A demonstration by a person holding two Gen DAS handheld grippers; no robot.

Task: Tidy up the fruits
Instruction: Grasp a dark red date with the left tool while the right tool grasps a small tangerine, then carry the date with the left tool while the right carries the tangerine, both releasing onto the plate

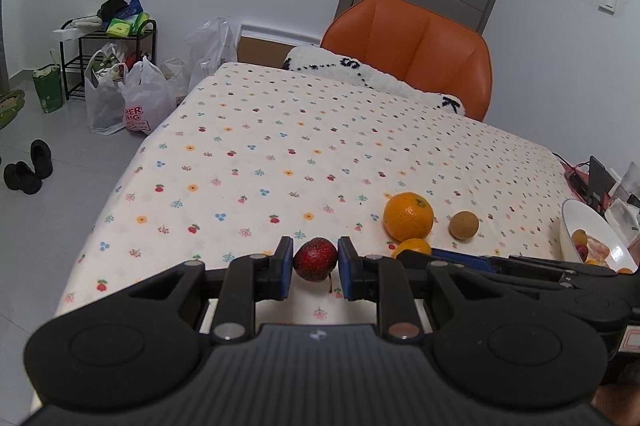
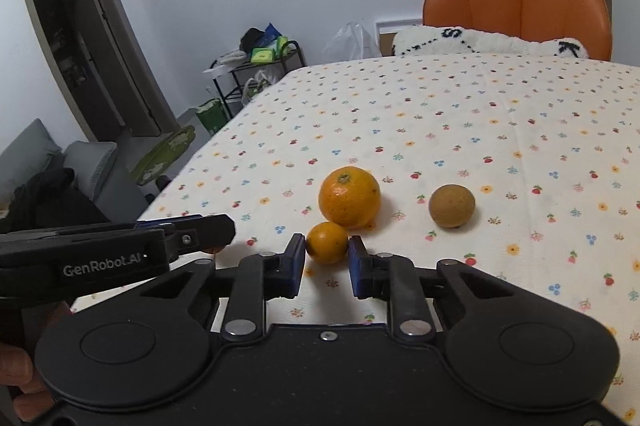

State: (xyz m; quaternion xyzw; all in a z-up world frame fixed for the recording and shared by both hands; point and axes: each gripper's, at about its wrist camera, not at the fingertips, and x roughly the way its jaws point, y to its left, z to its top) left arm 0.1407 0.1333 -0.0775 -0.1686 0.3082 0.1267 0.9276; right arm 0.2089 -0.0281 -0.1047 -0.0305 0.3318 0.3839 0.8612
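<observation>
Both tools were loaded, or close to it. The left tool [image 1: 316, 268] had its blue pads tight on both sides of a red strawberry [image 1: 315, 258], gap narrowed to the berry's width, so I read that as gripped. Whether it was lifted clear of the table [image 1: 280, 129] I couldn't tell.

The right tool [image 2: 327, 260] bracketed the small orange [image 2: 327, 242]. The pads sat just at its flanks, at or very near contact, but it wasn't clear whether they were actually clamped. The fruit looked to be resting on the cloth near the table's near edge.

Key relation: the bowl [image 1: 568, 222] sat at the table's right edge, well to the right of both tools and beyond the right one as seen from the left. It already held a few pieces. So the right tool was the nearer carrier. The left one would have to travel across the right tool's lane to reach it, and the two bodies were already just beside each other.

Loose fruit lay just ahead of the right tool: the big orange [image 2: 349, 197] was touching or nearly touching the small one, with a brown round fruit [image 2: 452, 205] off to its right. My guess: lifting the small orange straight up avoids nudging the big one.
</observation>
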